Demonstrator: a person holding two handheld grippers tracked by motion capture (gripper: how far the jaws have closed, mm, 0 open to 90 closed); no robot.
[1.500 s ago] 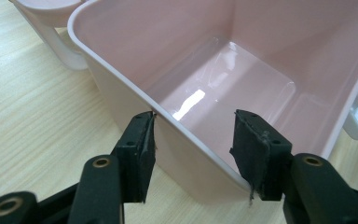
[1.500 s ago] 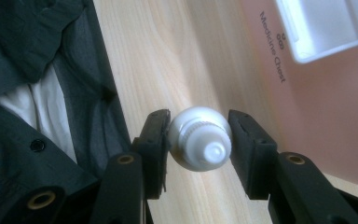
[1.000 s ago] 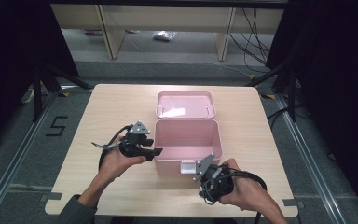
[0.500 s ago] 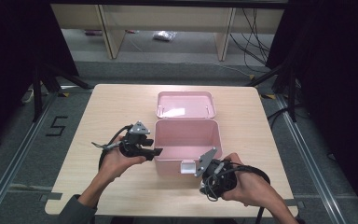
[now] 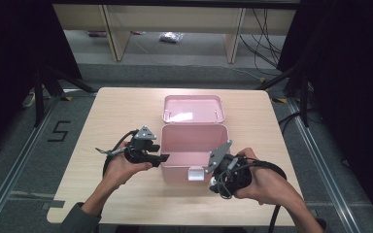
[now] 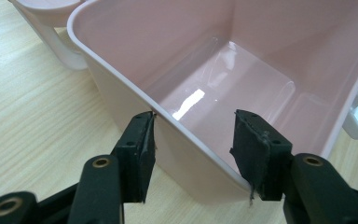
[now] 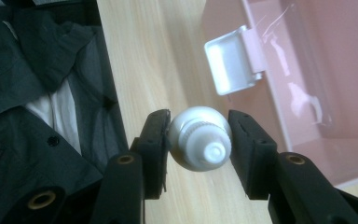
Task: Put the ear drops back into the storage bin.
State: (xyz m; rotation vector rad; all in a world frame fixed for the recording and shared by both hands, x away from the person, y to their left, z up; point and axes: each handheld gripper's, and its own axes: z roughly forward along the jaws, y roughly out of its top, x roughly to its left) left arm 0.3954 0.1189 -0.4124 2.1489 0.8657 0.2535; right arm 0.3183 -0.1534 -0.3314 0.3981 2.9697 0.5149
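A small white tube with a ribbed screw cap sits pinched between the jaws of the right tongs, cap end facing the camera on those tongs, held in the air just off the near right corner of the pink box. It looks as if it is being carried that way so it can go over the front wall and down into the box, which is open and bare inside. The white latch hangs loose on the front wall, just beside the tube, so the way in lies a little above it.

The left tongs stand open astride the box's left wall, one jaw outside and one inside the rim, not yet squeezing; I'd guess that is to steady the light box while the other hand loads it. The lid lies flat behind the box on the tabletop.

No brand or lettering can be read on the tube, box or latch. On the floor to the left of the tabletop a taped mark reads like a "5".
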